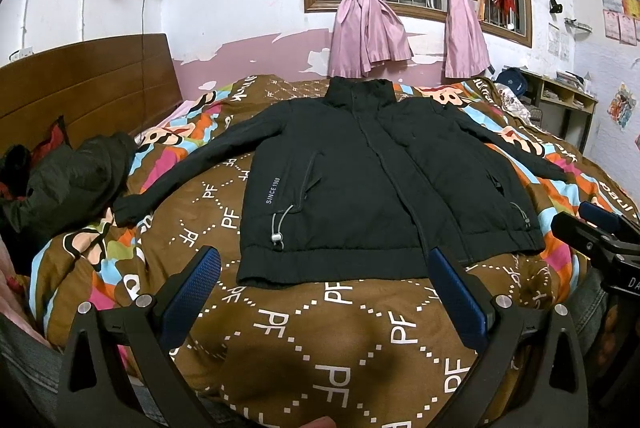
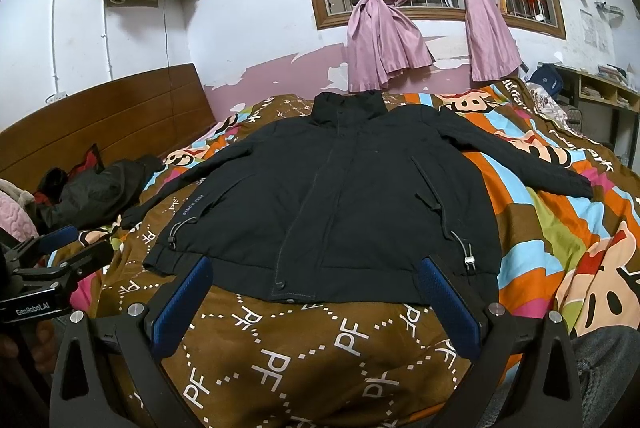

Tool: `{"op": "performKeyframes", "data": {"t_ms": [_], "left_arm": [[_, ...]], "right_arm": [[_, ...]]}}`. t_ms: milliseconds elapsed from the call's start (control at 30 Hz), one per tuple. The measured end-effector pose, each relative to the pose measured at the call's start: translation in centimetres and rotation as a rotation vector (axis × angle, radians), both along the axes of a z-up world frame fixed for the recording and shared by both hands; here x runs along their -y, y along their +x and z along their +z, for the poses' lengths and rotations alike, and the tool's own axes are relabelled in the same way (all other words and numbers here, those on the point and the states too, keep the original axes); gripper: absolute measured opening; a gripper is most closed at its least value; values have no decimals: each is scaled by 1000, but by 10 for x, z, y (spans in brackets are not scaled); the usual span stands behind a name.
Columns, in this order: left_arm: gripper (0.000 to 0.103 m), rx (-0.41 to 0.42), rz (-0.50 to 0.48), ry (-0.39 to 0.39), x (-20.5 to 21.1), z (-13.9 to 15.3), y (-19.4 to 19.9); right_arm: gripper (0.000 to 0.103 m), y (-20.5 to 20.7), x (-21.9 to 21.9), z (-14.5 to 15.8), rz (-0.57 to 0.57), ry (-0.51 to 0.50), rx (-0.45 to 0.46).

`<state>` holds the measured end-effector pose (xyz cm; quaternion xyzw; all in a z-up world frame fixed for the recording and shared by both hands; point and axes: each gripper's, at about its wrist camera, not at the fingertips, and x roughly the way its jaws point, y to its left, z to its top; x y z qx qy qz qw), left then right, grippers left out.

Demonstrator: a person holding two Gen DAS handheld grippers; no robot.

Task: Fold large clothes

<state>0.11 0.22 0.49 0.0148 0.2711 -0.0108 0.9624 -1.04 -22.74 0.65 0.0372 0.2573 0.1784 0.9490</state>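
Black padded zip-front jacket [image 1: 360, 184] w/ stand-up collar lies flat, front up, on the bed's brown "PF"-print quilt [image 1: 320, 340] w/ bright cartoon stripes. Collar points to the far wall, hem toward the cameras, both sleeves spread out to the sides. "SINCE 1988" lettering + grey drawcord toggles near the hem.

Left gripper [image 1: 326, 286] hovers above the quilt just short of the hem; its blue-padded fingers [image 1: 192, 300] are wide apart, nothing between them. Right gripper [image 2: 316, 294], same build, fingers [image 2: 450, 304] also spread wide and empty, tips over the hem edge; can't tell if touching.

Crumpled dark garment w/ red lining [image 1: 60, 180] sits near the brown wooden headboard [image 1: 88, 84], just beside the jacket's sleeve cuff. Pink knotted curtains [image 1: 372, 12] hang at the wood-framed window behind.
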Motion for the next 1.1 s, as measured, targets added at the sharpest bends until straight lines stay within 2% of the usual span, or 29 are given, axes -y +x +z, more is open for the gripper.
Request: {"op": "performKeyframes", "data": {"t_ms": [1100], "left_arm": [[101, 8, -1, 9, -2, 0, 0]], "right_arm": [[103, 0, 1, 1, -2, 3, 0]]}}
